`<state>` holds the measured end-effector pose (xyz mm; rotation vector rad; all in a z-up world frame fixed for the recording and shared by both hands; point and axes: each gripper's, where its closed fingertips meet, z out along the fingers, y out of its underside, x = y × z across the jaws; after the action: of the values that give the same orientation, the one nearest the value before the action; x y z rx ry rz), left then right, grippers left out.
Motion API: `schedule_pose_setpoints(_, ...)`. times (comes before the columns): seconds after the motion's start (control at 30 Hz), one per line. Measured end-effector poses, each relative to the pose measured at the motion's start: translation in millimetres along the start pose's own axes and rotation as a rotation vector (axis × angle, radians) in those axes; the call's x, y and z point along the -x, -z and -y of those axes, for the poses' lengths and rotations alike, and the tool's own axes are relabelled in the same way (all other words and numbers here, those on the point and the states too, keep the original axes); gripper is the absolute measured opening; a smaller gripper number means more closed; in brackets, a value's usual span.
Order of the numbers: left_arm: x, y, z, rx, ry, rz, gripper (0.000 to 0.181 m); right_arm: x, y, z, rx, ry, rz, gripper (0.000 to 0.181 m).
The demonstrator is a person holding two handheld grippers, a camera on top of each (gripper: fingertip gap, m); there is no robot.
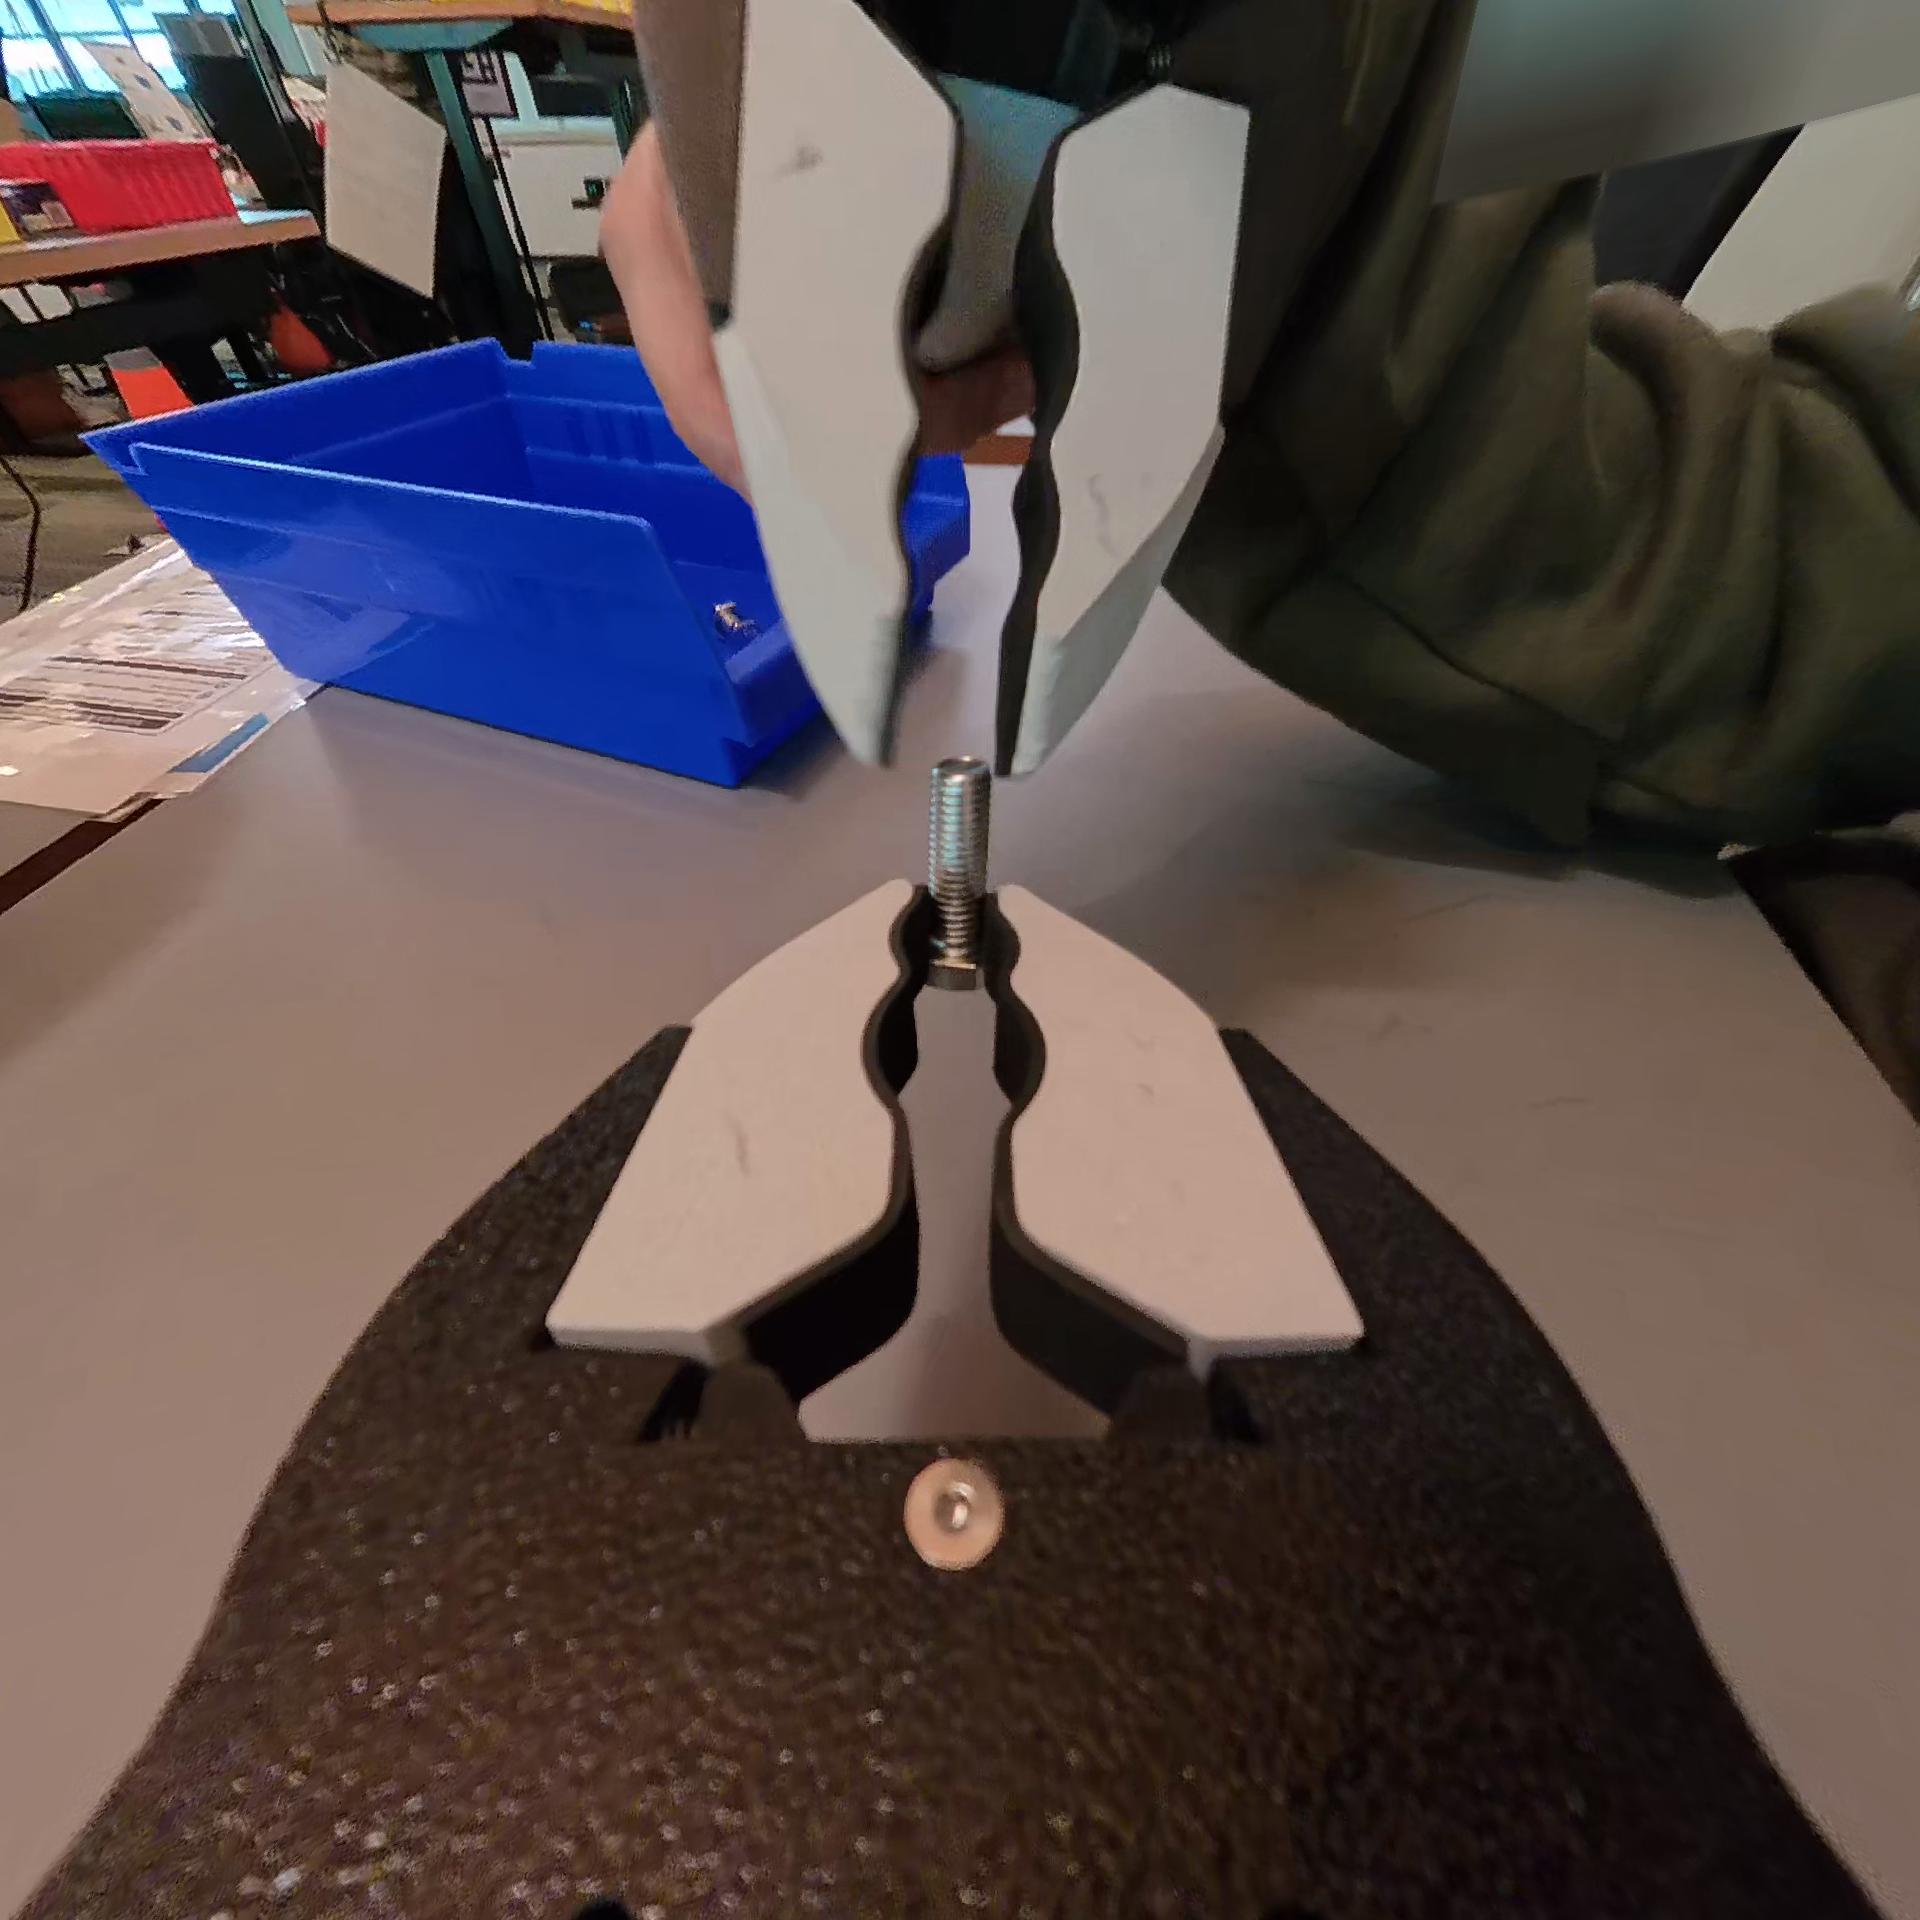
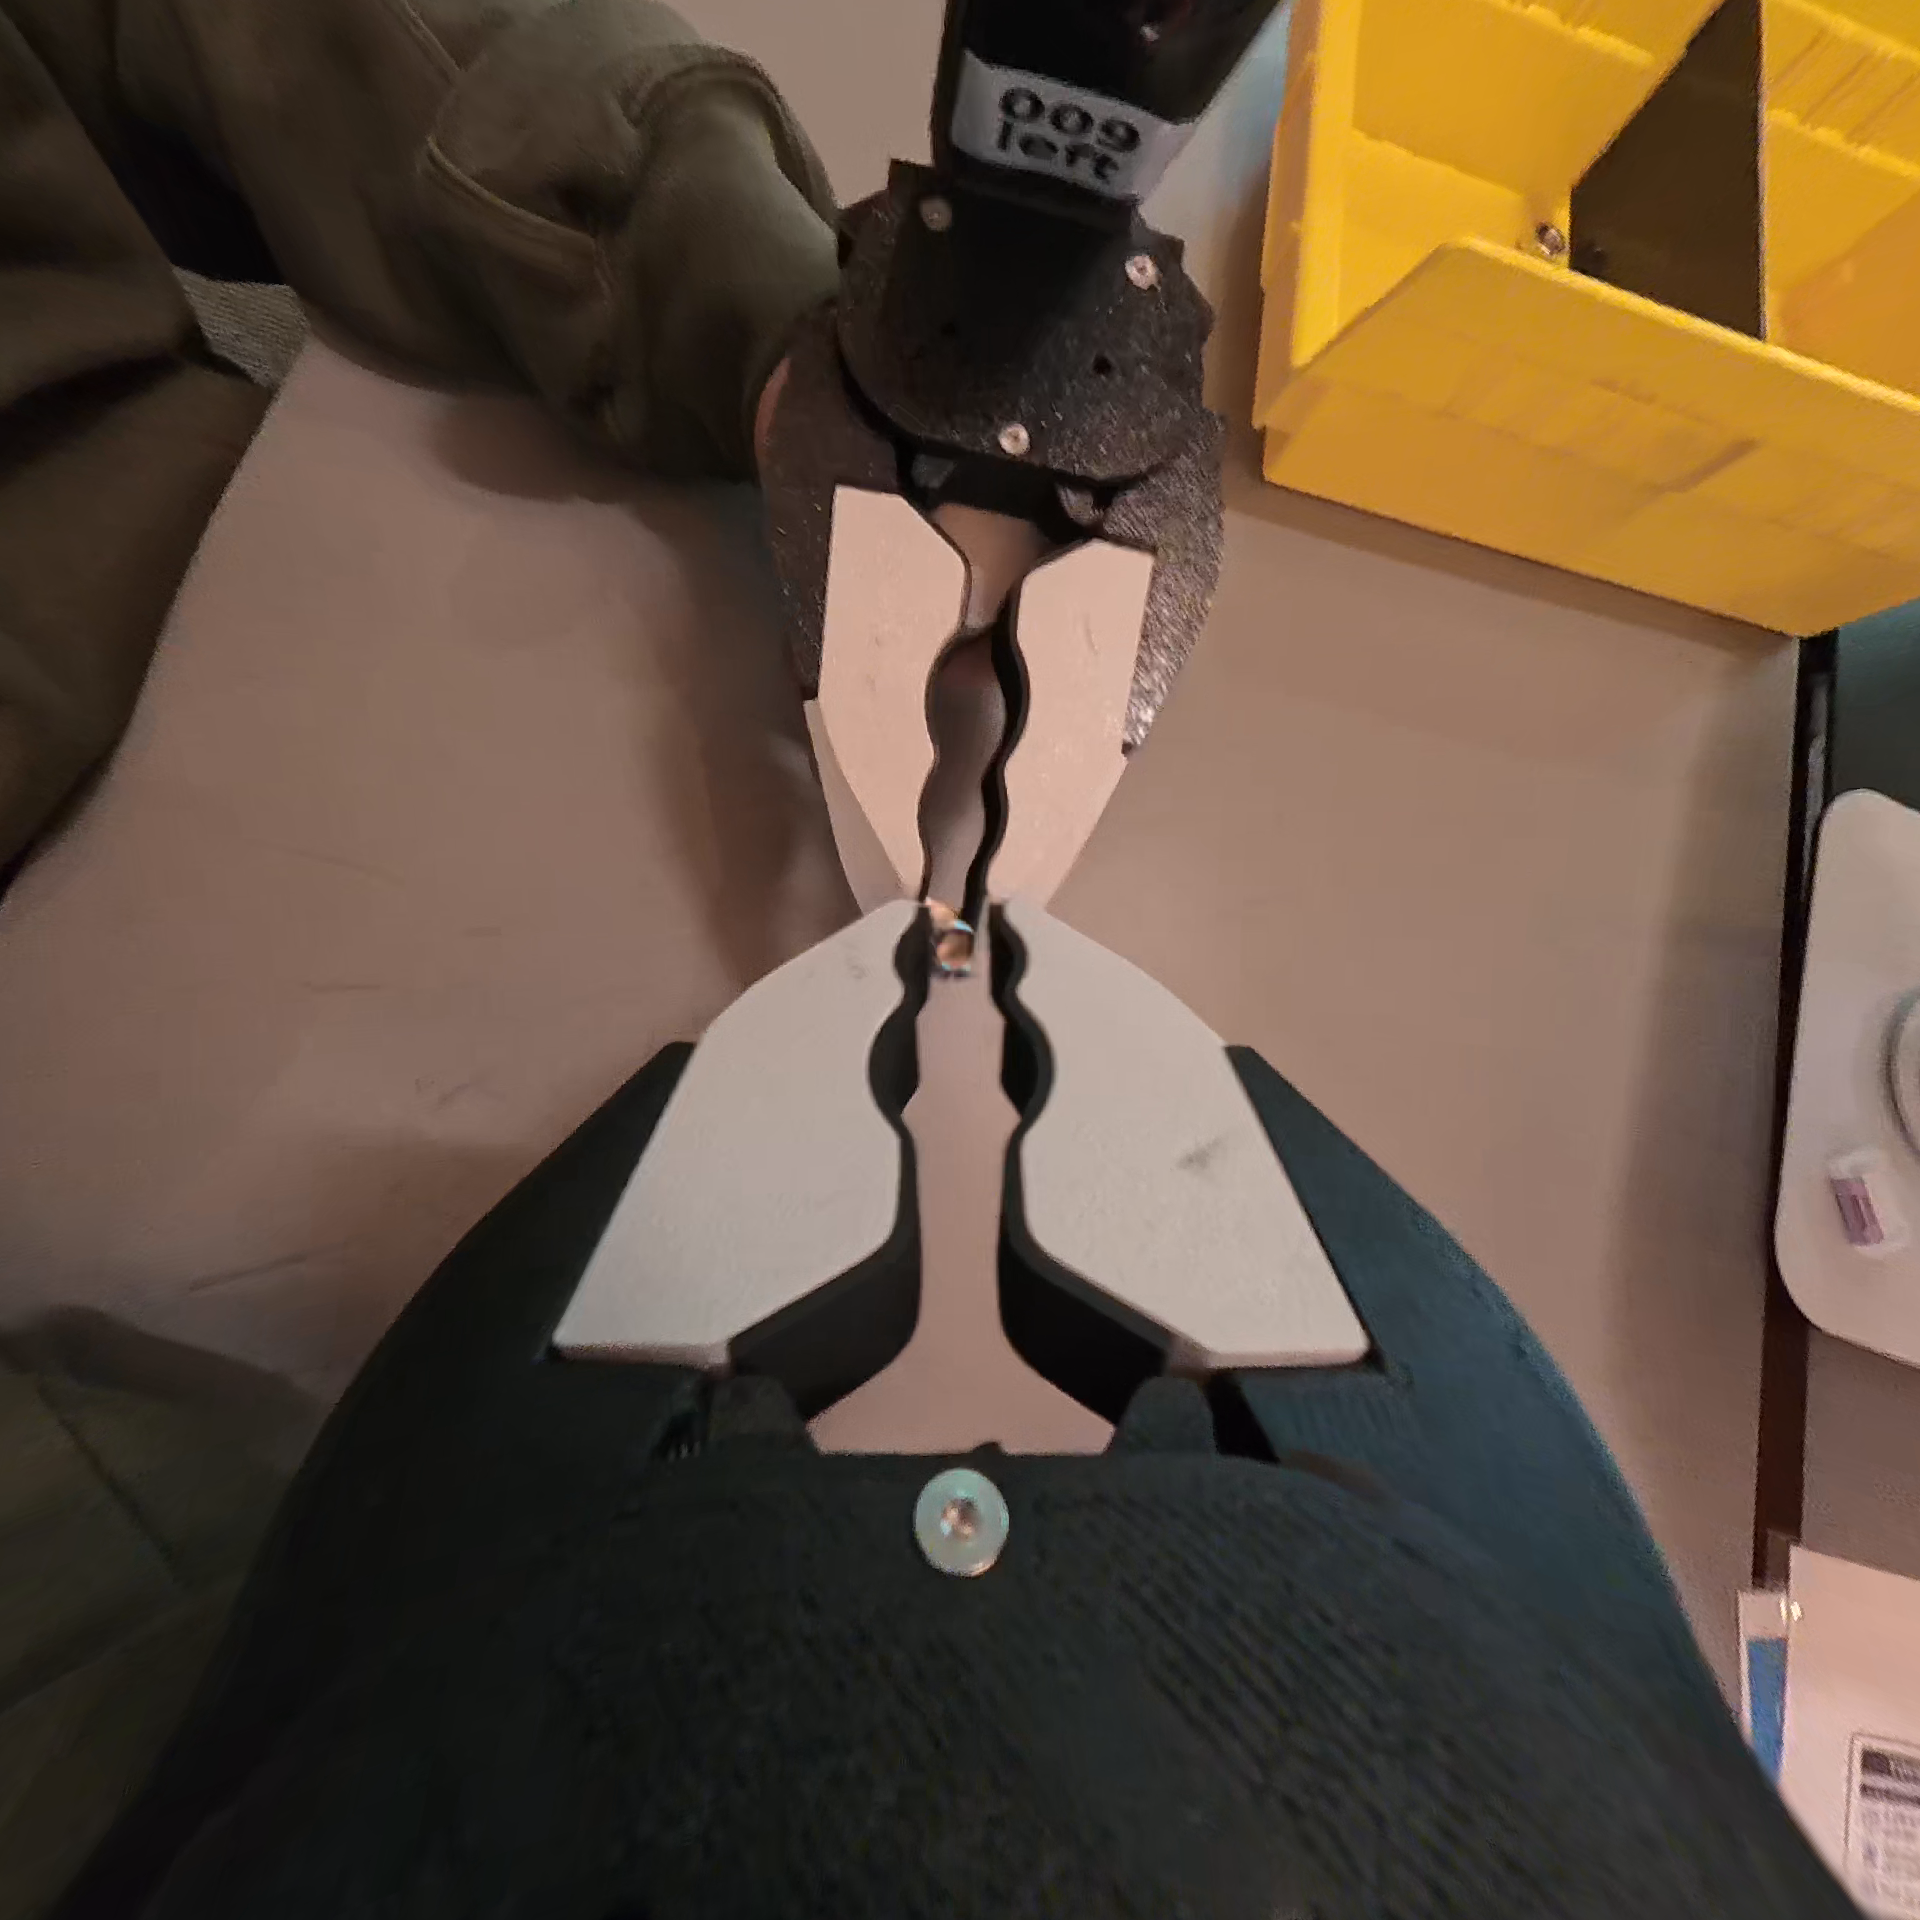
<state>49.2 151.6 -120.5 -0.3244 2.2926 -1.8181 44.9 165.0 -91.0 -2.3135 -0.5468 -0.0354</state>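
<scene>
Your blue bin (image 1: 457, 540) is sitting at the far left of the grey surface (image 1: 312, 1039) in the left wrist view, open at the top, with one small metal piece (image 1: 734, 619) lying at its near right corner; the rest of its inside is partly hidden by the other gripper. In the right wrist view a yellow bin (image 2: 1558, 343) is standing at the far right, and you cannot tell what is in it beyond a small screw (image 2: 1551, 238) at its divider. Your left gripper (image 1: 957, 914) is holding a silver threaded bolt (image 1: 959, 842), its fingers clamped on the lower shank just above the head, the threaded end pointing away from the camera. Your right gripper (image 1: 945, 764) is hanging just over that end, fingers slightly apart and tips flanking the bolt without clearly touching it. In the right wrist view the right gripper (image 2: 953, 920) is meeting the left gripper (image 2: 953, 896) tip to tip, with the bolt (image 2: 951, 948) showing between them. An olive sleeve (image 1: 1558, 582) is filling the far right, papers (image 1: 114, 675) are lying at the far left edge, and a white tray (image 2: 1860, 1091) is sitting at the right.
</scene>
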Motion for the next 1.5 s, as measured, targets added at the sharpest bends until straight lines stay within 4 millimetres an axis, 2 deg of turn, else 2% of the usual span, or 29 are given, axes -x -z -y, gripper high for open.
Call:
schedule_pose_setpoints(0.03,0.0,0.2,-1.4,0.008,-0.003,-0.001,0.009,-2.3,2.1,-4.4,0.009,-0.016,-0.021,0.019)
schedule_pose_setpoints(0.13,2.0,0.5,-2.3,0.009,0.014,0.007,0.009,-1.9,9.0,-23.5,0.009,-0.137,-0.05,0.025)
schedule_pose_setpoints(0.2,4.7,1.0,-2.2,0.013,0.015,0.022,0.009,9.8,8.8,-36.1,0.02,-0.173,-0.008,0.024)
schedule_pose_setpoints(0.3,13.2,2.8,-4.8,0.02,0.051,0.063,0.009,8.7,3.9,-49.1,0.075,-0.214,-0.032,0.029)
schedule_pose_setpoints(0.43,35.8,15.8,-5.3,0.008,0.108,0.178,0.009,8.8,-26.3,-49.7,0.087,-0.254,0.036,0.036)
schedule_pose_setpoints(0.5,46.5,24.3,-4.6,-0.014,0.139,0.229,0.009,18.3,-46.0,-45.2,0.084,-0.277,0.129,0.037)
schedule_pose_setpoints(0.6,53.5,31.8,-4.2,-0.037,0.171,0.256,0.009,34.9,-62.6,-59.2,0.2,-0.23,0.207,0.032)
schedule_pose_setpoints(0.7,53.7,33.4,-2.9,-0.04,0.169,0.252,0.009,33.9,-54.7,-76.0,0.3,-0.215,0.17,0.03)
schedule_pose_setpoints(0.83,51.3,31.2,-3.9,-0.031,0.169,0.237,0.009,43.9,-40.6,-69.0,0.239,-0.205,0.147,0.028)
schedule_pose_setpoints(0.93,49.4,29.6,-4.4,-0.026,0.164,0.227,0.009,54.3,-42.5,-86.3,0.278,-0.183,0.108,0.027)
schedule_pose_setpoints(1.07,50.1,27.8,-8.3,-0.021,0.179,0.224,0.009,59.7,-50.8,-98.8,0.231,-0.192,0.069,0.031)
schedule_pose_setpoints(1.2,48.3,24.6,-10.6,-0.007,0.173,0.211,0.009,56.2,-51.2,-94.7,0.148,-0.195,0.038,0.03)
schedule_pose_setpoints(1.3,44.8,20.8,-12.3,0.005,0.168,0.194,0.009,57.8,-53.1,-95.7,0.123,-0.197,0.06,0.017)
schedule_pose_setpoints(1.5,39.8,15.8,-15.5,0.036,0.149,0.174,0.009,54.2,-56.5,-92.5,0.078,-0.194,0.075,0.017)
